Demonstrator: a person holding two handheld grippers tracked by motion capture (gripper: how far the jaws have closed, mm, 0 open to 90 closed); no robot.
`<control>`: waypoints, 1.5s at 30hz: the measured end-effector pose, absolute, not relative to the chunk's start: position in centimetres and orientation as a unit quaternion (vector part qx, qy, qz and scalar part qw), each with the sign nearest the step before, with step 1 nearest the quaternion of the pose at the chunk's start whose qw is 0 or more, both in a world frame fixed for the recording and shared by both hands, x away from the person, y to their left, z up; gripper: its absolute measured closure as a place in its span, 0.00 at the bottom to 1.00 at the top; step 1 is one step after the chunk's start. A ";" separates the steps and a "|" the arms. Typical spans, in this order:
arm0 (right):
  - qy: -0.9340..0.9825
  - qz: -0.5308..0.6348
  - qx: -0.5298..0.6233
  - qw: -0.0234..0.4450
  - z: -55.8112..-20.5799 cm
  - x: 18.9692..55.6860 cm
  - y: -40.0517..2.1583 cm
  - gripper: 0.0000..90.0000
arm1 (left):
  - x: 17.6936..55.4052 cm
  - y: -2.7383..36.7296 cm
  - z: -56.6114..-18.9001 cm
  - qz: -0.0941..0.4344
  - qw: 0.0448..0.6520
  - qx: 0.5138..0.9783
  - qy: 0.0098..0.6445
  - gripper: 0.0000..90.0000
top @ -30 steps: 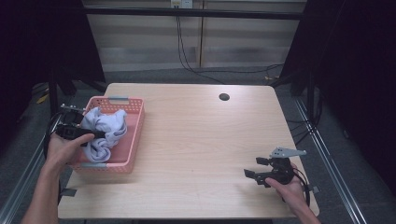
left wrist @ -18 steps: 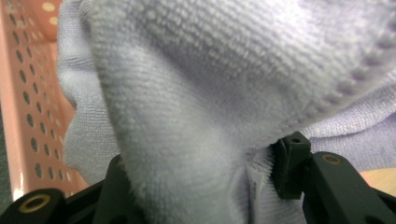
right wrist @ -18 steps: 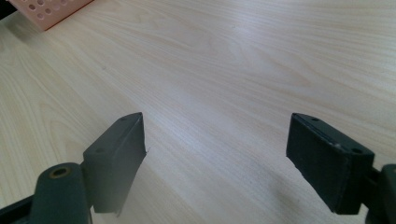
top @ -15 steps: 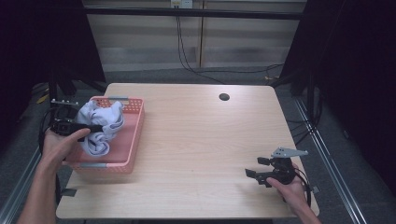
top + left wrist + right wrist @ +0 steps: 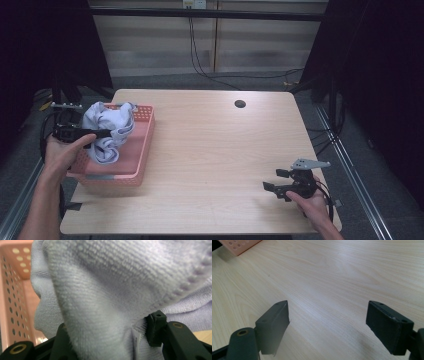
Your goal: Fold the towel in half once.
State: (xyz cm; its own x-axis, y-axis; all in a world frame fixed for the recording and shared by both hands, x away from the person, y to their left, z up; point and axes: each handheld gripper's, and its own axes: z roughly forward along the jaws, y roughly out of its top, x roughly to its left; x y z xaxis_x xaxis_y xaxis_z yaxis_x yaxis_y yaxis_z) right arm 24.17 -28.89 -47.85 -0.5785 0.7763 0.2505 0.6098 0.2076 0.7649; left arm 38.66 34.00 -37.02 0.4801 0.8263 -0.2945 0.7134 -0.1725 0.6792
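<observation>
Gripping lilac towel (image 5: 107,129) over pink basket (image 5: 142,150), left gripper (image 5: 92,134); right gripper (image 5: 272,187) jaws apart, empty.

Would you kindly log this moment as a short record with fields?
Held item: lavender towel, bunched, partly lifted
Holder: left gripper, jaws clamped on a fold
Container: pink perforated basket, at table's left
Right gripper: open, nothing between its jaws, low over the table
Surface: light wooden table

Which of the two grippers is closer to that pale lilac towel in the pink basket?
The left gripper: its jaws are clamped on the pale lilac terry towel over the pink perforated plastic basket. The right gripper rests open, far across the wooden table.
</observation>
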 end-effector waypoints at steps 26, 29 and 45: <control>0.774 0.440 0.447 0.092 -47.8 24.2 -28.8 0.21 | 37.0 28.0 -34.3 0.071 0.425 0.788 0.441 0.56; 0.774 0.439 0.446 0.092 -47.9 24.2 -28.8 0.21 | 36.4 26.7 -34.0 0.071 0.437 0.790 0.424 0.56; 0.776 0.444 0.439 0.091 -47.8 24.2 -28.8 0.24 | 35.8 18.9 -35.0 0.034 0.437 0.824 0.359 0.56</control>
State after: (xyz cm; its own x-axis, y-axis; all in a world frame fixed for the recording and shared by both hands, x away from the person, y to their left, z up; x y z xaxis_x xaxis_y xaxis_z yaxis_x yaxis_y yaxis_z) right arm 24.15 -28.78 -47.76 -0.5988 0.7612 0.2490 0.6002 0.2206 0.7689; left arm 35.82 18.87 -34.97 0.7402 0.6209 -0.2581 0.5623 -0.3611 0.7439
